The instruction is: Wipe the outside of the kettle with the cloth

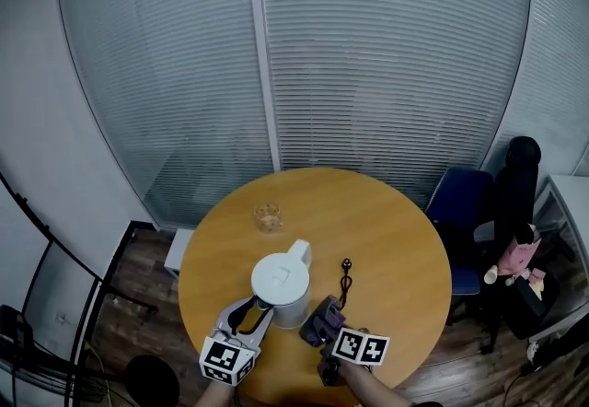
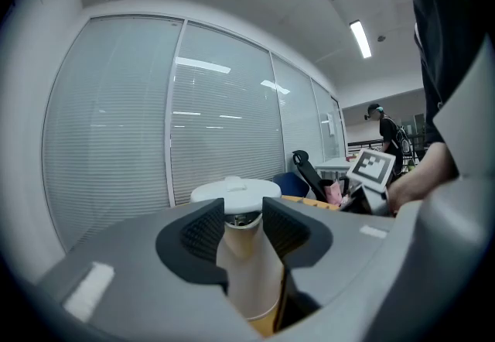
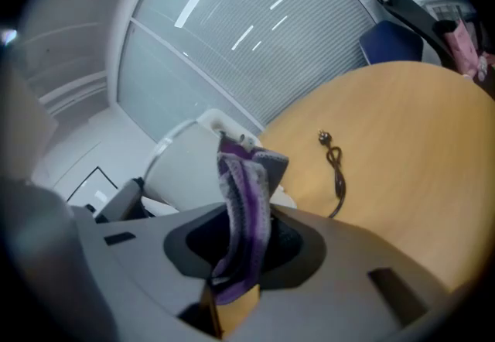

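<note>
A white kettle (image 1: 281, 283) stands near the front of the round wooden table (image 1: 396, 239). My left gripper (image 1: 255, 311) reaches it from the lower left. In the left gripper view the kettle's cream handle (image 2: 247, 271) fills the gap between the pads, under the white lid (image 2: 232, 189), and the left gripper (image 2: 241, 228) is shut on it. My right gripper (image 1: 319, 326) sits just right of the kettle, shut on a purple and grey cloth (image 1: 324, 318). In the right gripper view the cloth (image 3: 244, 205) hangs upright between the jaws, close beside the kettle (image 3: 189, 170).
A small glass (image 1: 268, 217) stands behind the kettle. A black power cord with a plug (image 1: 345, 278) lies to the kettle's right. Off the table at the right are a blue chair (image 1: 463, 203), a black chair (image 1: 515, 180) and a pink toy (image 1: 520, 258). A blinded glass wall is behind.
</note>
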